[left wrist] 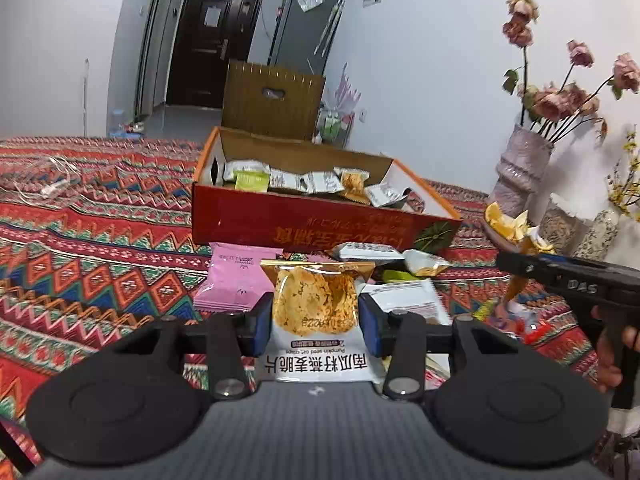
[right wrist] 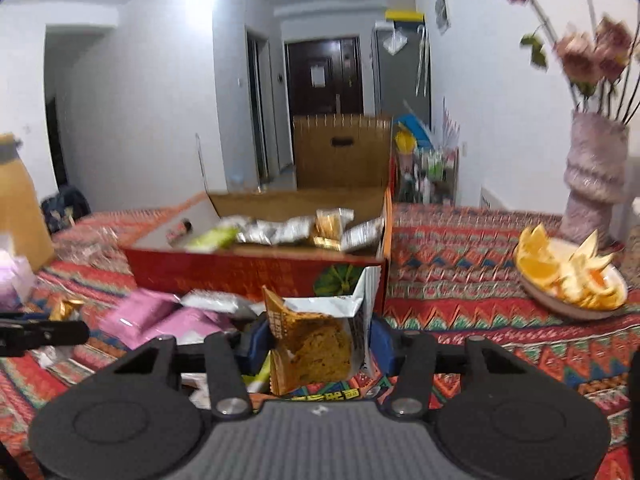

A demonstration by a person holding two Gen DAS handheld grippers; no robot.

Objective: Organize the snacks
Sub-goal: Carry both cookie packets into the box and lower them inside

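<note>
We are gripping an oat-crisp packet lengthwise in the left gripper, its fingers closed on the packet's sides. The right gripper is pinching two small packets. The red box is lying straight ahead of both pairs of fingers.

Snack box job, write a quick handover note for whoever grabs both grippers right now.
Left gripper: shut on an oat crisp packet.
Right gripper: shut on a brown cake packet, lifted in front of the red box.
Done: several packets already lie in the box.
Left: drop both held packets in, then collect the loose ones on the cloth, including the pink packets and the white packets beside them.
Keep clear of the orange plate.
</note>
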